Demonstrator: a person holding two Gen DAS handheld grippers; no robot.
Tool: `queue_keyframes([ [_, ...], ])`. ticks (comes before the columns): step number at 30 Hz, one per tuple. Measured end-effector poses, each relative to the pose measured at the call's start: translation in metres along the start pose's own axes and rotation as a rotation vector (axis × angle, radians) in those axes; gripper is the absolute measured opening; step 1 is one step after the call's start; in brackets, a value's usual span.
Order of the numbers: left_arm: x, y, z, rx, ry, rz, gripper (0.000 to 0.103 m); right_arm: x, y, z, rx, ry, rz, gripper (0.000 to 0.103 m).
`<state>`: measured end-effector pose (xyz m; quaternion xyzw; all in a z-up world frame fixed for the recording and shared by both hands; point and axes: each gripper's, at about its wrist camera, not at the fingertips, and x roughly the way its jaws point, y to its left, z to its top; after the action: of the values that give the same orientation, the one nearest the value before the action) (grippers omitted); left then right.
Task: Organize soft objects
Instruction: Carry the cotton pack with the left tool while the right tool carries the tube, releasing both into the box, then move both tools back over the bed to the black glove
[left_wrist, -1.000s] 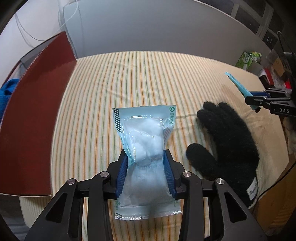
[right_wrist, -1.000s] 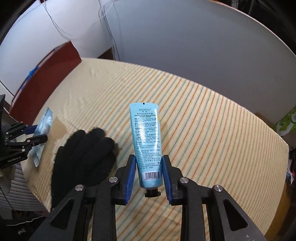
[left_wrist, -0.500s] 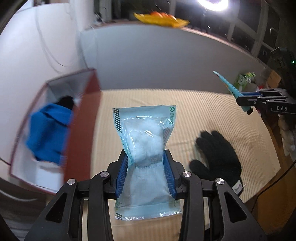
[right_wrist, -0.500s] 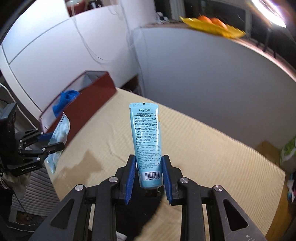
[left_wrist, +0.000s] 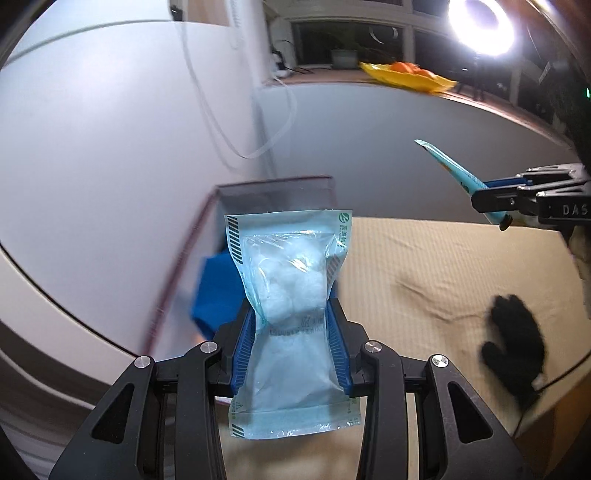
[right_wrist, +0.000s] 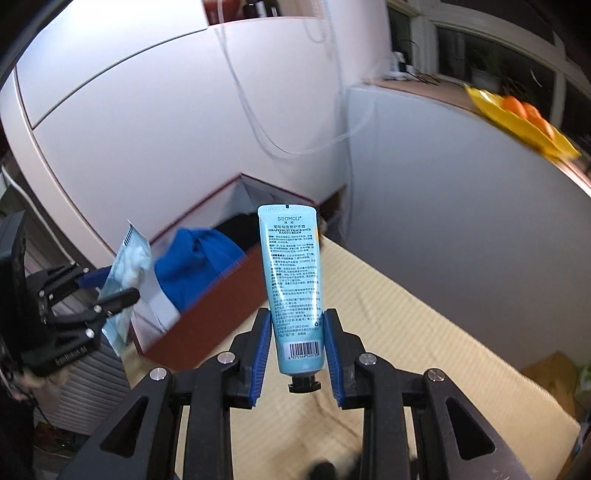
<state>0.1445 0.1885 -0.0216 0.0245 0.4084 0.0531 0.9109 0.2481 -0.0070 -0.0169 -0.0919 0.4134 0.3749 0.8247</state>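
Left gripper (left_wrist: 291, 347) clamped on cotton-ball pouch (left_wrist: 290, 288), pads pinching its waist, film bulging above and below; held clear of the striped cloth, in front of the open red box (left_wrist: 273, 184). Right gripper (right_wrist: 297, 349) clamped on hand-cream tube (right_wrist: 291, 280) low on its body, cap end down between the jaws, crimped end up; also airborne, over the cloth short of the box's near wall.

Risks, judged:
- Pouch slippery and compressible; grip on air-filled film could creep, letting the pouch slide out before reaching the box
- Tube held near one end only; could pivot between the pads on a quick swing
- Both grippers heading for the same box opening; collision likely if brought in together
- Blue fabric (right_wrist: 199, 266) already heaped inside with something dark behind it; a drop on the heap could roll back over the wall

Edges and room:
- Box sits off the left edge of the bed surface, near wall against the cloth, far wall close to the white panel (right_wrist: 166, 122)
- Cable (right_wrist: 266, 122) hanging on the panel above the box, a snag risk on a high approach
- Black glove (left_wrist: 515, 347) near the cloth's right front edge, well apart from both grippers
- Middle of the cloth open for staging
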Motion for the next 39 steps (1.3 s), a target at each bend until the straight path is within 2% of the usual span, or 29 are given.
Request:
queue_keyframes([
  [4,0.015,0.009,0.004,-0.019,0.015,0.016,0.036,0.028,0.027,0.028,0.003,-0.003,0.016,0.025],
  [8,0.025,0.014,0.006,-0.036,0.027,-0.001,0.036,0.060,0.046,0.044,0.010,0.014,0.024,0.025],
  [19,0.042,0.024,0.003,-0.066,0.059,-0.022,0.037,0.118,0.058,0.076,0.048,0.040,0.022,0.026],
  [21,0.045,0.026,0.004,-0.076,0.063,-0.020,0.041,0.125,0.060,0.079,0.053,0.045,0.028,0.026],
  [24,0.045,0.029,0.003,-0.080,0.063,-0.020,0.046,0.130,0.061,0.084,0.051,0.040,0.022,0.027],
  [26,0.044,0.028,0.003,-0.077,0.060,-0.018,0.049,0.129,0.061,0.088,0.045,0.034,0.018,0.036],
  [27,0.044,0.029,0.003,-0.076,0.059,-0.018,0.055,0.127,0.061,0.089,0.044,0.025,0.011,0.039],
  [29,0.043,0.030,0.003,-0.087,0.052,-0.017,0.061,0.123,0.061,0.090,0.042,0.014,0.008,0.042],
  [39,0.028,0.031,-0.004,-0.103,0.023,-0.015,0.062,0.090,0.054,0.074,0.021,-0.017,0.001,0.044],
])
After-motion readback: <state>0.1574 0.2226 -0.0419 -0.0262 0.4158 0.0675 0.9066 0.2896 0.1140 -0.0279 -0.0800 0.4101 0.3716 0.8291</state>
